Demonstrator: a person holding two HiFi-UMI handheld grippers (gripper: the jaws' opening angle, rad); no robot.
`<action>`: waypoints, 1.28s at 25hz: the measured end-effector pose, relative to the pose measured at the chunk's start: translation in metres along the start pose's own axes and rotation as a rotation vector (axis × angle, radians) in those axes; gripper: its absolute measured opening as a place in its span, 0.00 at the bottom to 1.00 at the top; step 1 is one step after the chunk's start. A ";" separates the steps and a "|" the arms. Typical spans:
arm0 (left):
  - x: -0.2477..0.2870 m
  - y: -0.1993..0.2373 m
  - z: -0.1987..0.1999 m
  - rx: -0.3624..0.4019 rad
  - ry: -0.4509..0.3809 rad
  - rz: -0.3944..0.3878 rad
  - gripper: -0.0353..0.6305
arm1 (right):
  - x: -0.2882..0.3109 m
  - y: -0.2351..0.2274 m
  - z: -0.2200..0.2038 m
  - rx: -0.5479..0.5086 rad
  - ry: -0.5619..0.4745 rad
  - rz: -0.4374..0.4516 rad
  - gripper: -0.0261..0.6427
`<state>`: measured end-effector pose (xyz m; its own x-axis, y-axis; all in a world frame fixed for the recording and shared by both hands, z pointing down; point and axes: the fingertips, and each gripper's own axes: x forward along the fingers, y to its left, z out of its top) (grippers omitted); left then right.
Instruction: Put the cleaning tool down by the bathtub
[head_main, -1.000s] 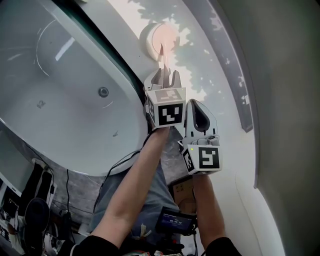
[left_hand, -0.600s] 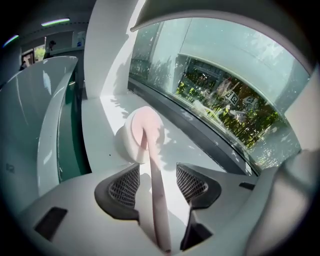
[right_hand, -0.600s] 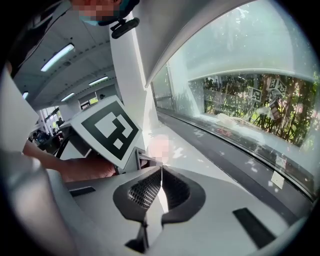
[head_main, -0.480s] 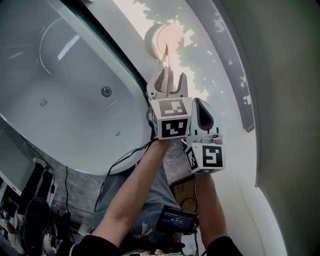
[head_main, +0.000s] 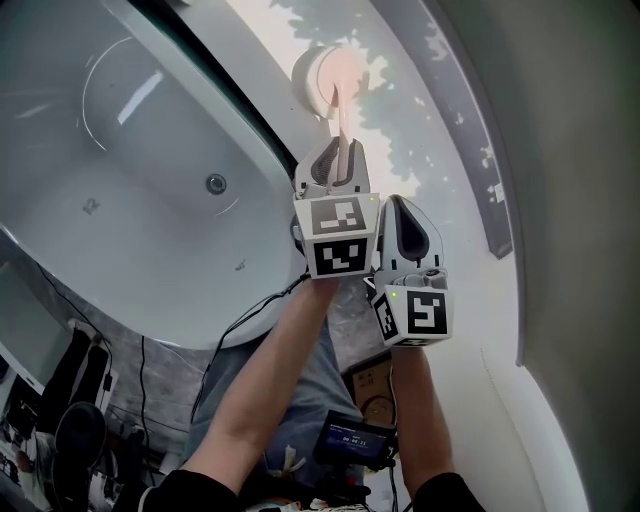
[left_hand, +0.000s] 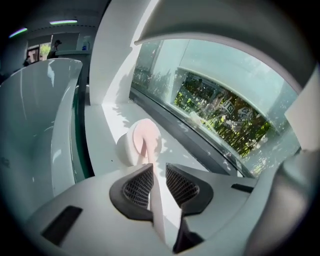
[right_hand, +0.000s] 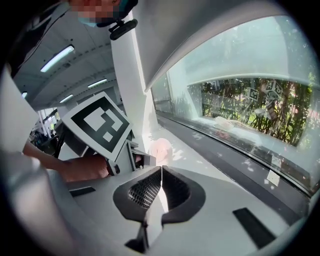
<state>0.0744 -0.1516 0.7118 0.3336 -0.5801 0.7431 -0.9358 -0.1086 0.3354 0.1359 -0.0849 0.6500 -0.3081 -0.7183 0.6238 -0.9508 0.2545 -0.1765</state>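
**Cleaning tool on the ledge beside the tub, left jaws slack around its handle**

The white bathtub (head_main: 120, 200) fills the left of my head view, its rim curving away to the far right. Right of that rim runs the pale ledge (head_main: 430, 140), dappled with leaf shadow.

My left hand-held gripper (head_main: 338, 152) hangs over the ledge, pointing far and down. Its jaws have just been closing and now stand a narrow gap apart, with the handle (head_main: 335, 110) of the cleaning tool (head_main: 325, 75) running into that gap. In the left gripper view a sliver of bright ledge shows between the handle and the right pad, so I read no pinch.

My right hand-held gripper (head_main: 398, 215) sits just beside the left one, to its right and nearer me. Its jaws are pressed together on nothing.

The tool lies on the ledge, just right of the tub's rim. Its round white head is at the far end and its pink handle points near.

The drain (head_main: 215, 183) sits in the tub floor.
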 end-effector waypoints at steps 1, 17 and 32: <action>-0.002 -0.001 0.002 -0.024 -0.012 -0.018 0.16 | -0.001 0.001 0.000 0.001 -0.001 0.001 0.08; -0.087 -0.015 0.063 0.075 -0.194 -0.219 0.08 | -0.044 0.021 0.051 -0.064 -0.086 -0.021 0.08; -0.266 0.004 0.127 0.304 -0.357 -0.241 0.08 | -0.151 0.073 0.140 -0.107 -0.192 -0.063 0.08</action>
<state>-0.0324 -0.0996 0.4419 0.5337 -0.7427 0.4044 -0.8457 -0.4715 0.2502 0.1082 -0.0487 0.4362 -0.2585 -0.8425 0.4726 -0.9627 0.2652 -0.0539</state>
